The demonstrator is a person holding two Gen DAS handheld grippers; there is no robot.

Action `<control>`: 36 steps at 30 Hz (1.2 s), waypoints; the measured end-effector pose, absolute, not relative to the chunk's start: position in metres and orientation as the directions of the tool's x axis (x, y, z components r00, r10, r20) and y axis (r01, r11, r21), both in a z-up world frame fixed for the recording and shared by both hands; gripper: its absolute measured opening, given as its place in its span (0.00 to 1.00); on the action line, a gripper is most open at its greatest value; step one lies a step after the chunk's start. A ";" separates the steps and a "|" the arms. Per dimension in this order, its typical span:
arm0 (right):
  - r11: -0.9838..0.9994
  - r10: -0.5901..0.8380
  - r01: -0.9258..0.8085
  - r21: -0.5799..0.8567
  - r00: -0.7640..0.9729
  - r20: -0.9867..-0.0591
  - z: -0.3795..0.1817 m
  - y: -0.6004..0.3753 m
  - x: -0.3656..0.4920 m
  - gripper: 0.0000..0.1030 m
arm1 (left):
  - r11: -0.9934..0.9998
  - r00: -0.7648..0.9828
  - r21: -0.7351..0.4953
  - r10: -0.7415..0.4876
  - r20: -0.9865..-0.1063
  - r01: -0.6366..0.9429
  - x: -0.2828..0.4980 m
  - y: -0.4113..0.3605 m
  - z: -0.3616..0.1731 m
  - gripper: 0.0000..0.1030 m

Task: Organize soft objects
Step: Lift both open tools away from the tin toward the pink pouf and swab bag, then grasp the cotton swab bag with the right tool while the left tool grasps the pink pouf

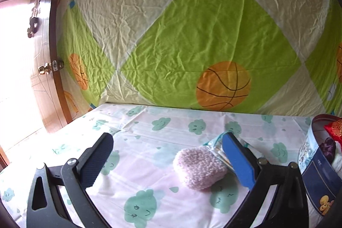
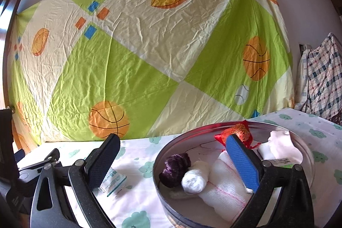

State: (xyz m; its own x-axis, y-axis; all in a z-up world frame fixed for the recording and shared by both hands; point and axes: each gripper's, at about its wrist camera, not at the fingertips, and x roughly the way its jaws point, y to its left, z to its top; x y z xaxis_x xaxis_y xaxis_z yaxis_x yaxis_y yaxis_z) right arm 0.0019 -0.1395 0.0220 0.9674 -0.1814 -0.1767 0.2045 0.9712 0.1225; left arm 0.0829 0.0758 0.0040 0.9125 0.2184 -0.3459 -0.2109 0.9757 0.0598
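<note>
A pink fuzzy soft pad lies on the cloud-print sheet, between my left gripper's open fingers and close to the blue pad. A clear packet lies behind the soft pad. The round tin stands at the right. In the right wrist view the tin's rim shows; the tin holds a purple yarn ball, white rolled cloths, a red pouch and a white cloth. My right gripper is open and empty over the tin's left rim.
A green and cream ball-print sheet hangs behind the table. A door with a brass knob is at the left. A small white packet lies left of the tin. Plaid cloth hangs at the far right.
</note>
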 end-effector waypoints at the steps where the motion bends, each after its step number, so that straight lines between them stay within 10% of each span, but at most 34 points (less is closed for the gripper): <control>1: 0.976 -0.164 0.188 0.113 0.968 -0.192 0.021 -0.134 0.007 0.98 | 0.973 0.908 0.060 0.228 -0.350 -0.221 0.085 0.081 0.004 1.00; 23: 0.979 0.149 -0.203 -0.015 0.763 -0.629 -0.024 -0.042 0.149 0.98 | 0.936 0.815 0.067 0.336 -0.473 -0.347 0.122 0.140 -0.009 1.00; 36: 0.968 0.194 -0.248 0.043 0.627 -0.755 -0.050 -0.032 0.171 0.51 | 0.936 0.795 0.057 0.326 -0.511 -0.347 0.126 0.146 -0.012 1.00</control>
State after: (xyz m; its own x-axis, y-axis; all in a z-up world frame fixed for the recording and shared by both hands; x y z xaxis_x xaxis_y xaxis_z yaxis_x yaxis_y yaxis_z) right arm 0.1707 -0.0322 -0.0501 0.6267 0.1941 -0.7547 -0.2478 0.9678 0.0431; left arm 0.1265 0.1458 -0.0116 0.7955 0.3258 -0.5109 -0.3466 0.9362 0.0574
